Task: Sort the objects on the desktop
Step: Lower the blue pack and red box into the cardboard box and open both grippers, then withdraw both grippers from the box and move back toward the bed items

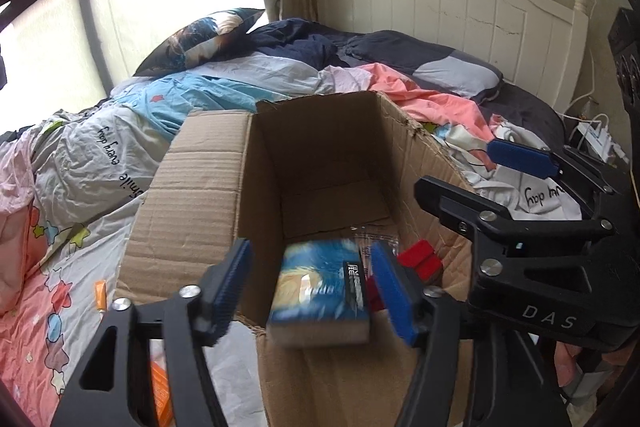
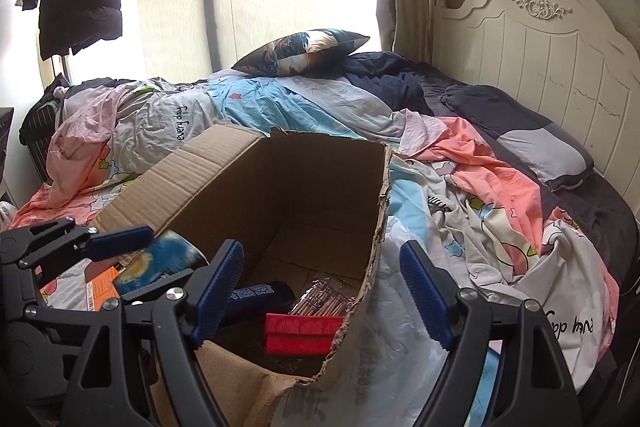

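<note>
Left gripper (image 1: 310,291), lower centre: its jaws are spread around a blurred blue-and-yellow book (image 1: 320,297) above the cardboard box (image 1: 192,203), untouched. Right gripper (image 2: 322,291) gapes empty at the box's torn rim; inside lies a red box (image 2: 304,333).

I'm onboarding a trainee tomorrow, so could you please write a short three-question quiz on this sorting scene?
1. True or false: the left gripper has its jaws spread wider than the blue book between them.
2. Which of these lies inside the cardboard box? A) a pillow B) a red box C) a jacket
3. Fill in: the right gripper straddles the box's torn ______ wall.

Key
1. True; gaps show on both sides, and the blurred book looks to be dropping.
2. B; it lies beside a packet of sticks and a dark case.
3. Right.
</note>
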Motion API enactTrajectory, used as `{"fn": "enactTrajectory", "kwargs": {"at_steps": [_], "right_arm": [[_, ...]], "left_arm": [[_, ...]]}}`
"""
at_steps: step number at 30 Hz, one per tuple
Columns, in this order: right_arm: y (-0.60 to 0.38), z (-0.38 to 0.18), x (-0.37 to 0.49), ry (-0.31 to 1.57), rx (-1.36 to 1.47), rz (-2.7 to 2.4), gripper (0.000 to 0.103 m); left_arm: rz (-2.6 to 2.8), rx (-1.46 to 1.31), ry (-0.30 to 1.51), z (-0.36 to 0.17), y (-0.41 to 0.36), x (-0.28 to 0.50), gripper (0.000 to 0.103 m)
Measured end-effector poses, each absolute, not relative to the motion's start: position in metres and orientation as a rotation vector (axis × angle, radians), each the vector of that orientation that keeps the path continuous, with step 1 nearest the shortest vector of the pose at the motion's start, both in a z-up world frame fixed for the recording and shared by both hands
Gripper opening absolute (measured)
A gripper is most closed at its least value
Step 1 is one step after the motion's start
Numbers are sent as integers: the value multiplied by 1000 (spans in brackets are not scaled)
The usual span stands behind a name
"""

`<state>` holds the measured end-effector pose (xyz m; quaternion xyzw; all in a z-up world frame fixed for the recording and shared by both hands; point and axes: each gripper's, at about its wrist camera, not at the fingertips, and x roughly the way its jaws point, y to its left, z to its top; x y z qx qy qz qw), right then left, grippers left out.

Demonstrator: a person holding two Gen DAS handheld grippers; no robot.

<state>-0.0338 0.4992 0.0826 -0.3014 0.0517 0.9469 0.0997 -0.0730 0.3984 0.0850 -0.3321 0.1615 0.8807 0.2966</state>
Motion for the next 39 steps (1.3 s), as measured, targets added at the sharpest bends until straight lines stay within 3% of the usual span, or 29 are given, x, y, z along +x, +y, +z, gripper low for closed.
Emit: {"fn": "enactTrajectory", "kwargs": {"at_steps": [1,4,15,39], "right_arm": [[500,83,-33,161,-890,2802,78],[502,84,-30,176,-885,2808,78],[492,78,-28,121,-932,2804,78],[405,82,-19,-65,-1009,2890,78]], "left_arm": [[2357,-875,434,86,398,-73,91],[2403,-851,449,88,396,-72,102],[2401,-853,537,81,390,-60,103],[2549,-992,338,75,263,-61,103]]}}
